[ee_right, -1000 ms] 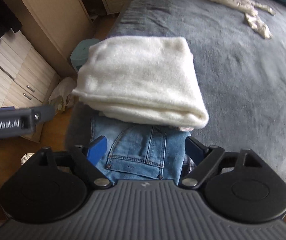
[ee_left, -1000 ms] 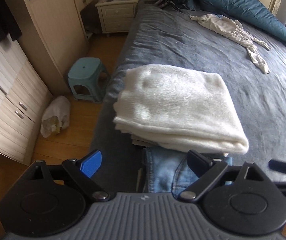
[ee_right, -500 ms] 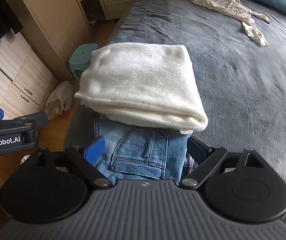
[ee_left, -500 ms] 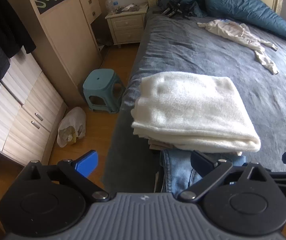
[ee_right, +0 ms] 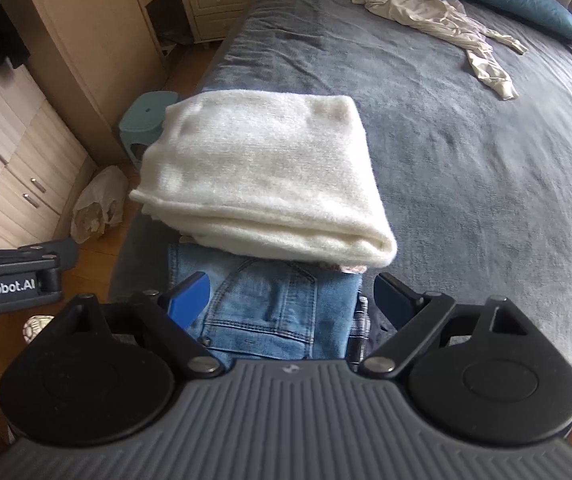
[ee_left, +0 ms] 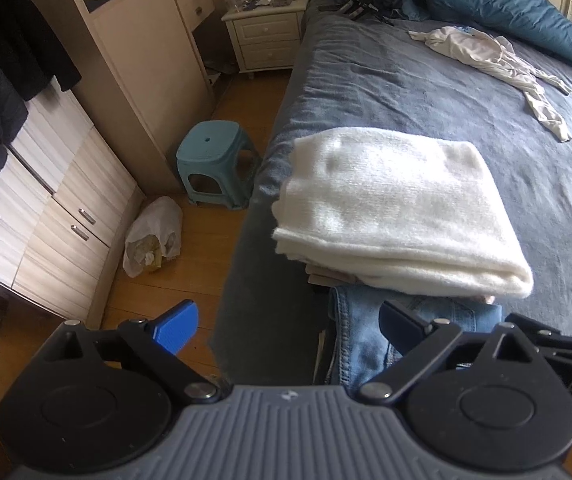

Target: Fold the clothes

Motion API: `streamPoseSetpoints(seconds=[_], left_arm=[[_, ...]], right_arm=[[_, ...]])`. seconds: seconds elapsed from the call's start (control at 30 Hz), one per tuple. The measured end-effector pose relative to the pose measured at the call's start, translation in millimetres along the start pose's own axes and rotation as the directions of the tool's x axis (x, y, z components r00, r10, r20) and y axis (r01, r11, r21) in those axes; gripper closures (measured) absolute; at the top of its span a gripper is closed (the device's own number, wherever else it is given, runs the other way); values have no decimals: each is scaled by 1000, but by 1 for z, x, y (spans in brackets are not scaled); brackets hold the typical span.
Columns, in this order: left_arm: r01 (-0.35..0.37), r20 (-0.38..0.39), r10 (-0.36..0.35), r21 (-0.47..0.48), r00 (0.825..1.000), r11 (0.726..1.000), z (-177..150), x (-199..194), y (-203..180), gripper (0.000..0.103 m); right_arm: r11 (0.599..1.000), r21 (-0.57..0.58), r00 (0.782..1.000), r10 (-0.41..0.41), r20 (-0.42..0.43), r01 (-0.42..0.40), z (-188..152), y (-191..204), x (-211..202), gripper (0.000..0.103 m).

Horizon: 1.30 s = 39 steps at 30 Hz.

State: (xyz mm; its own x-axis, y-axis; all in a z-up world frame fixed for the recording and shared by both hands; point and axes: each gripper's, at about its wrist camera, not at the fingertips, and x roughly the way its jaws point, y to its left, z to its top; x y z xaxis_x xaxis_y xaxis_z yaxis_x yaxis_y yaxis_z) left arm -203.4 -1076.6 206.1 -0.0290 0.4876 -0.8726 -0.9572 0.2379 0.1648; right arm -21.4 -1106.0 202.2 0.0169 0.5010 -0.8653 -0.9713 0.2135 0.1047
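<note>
A folded cream sweater (ee_left: 397, 208) (ee_right: 262, 184) lies on top of a stack at the near left corner of the grey-blue bed (ee_left: 425, 92) (ee_right: 465, 140). Folded blue jeans (ee_right: 270, 304) (ee_left: 369, 332) stick out beneath it, with a checked garment edge (ee_right: 359, 316) at their right. A crumpled cream shirt (ee_left: 497, 60) (ee_right: 445, 24) lies unfolded far up the bed. My left gripper (ee_left: 287, 320) is open, held over the bed's edge short of the stack. My right gripper (ee_right: 289, 292) is open above the jeans, touching nothing.
Left of the bed are a teal plastic stool (ee_left: 214, 160), a white plastic bag (ee_left: 152, 236) on the wooden floor, a wardrobe with drawers (ee_left: 58, 216) and a nightstand (ee_left: 264, 36). A teal duvet (ee_left: 517, 4) is bunched at the headboard.
Both views have pulled back and tilted up a little, so the stack looks farther away and more of the room shows. The clothes have not moved; both grippers stay open.
</note>
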Motion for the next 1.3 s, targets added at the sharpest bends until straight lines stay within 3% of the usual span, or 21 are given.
streamPoseSetpoints(seconds=[1.3], left_arm=[[-43, -68, 45, 30, 997, 999, 14, 15, -18, 5]], right_arm=[[1000, 17, 996, 1, -84, 1, 10, -6, 25, 14]])
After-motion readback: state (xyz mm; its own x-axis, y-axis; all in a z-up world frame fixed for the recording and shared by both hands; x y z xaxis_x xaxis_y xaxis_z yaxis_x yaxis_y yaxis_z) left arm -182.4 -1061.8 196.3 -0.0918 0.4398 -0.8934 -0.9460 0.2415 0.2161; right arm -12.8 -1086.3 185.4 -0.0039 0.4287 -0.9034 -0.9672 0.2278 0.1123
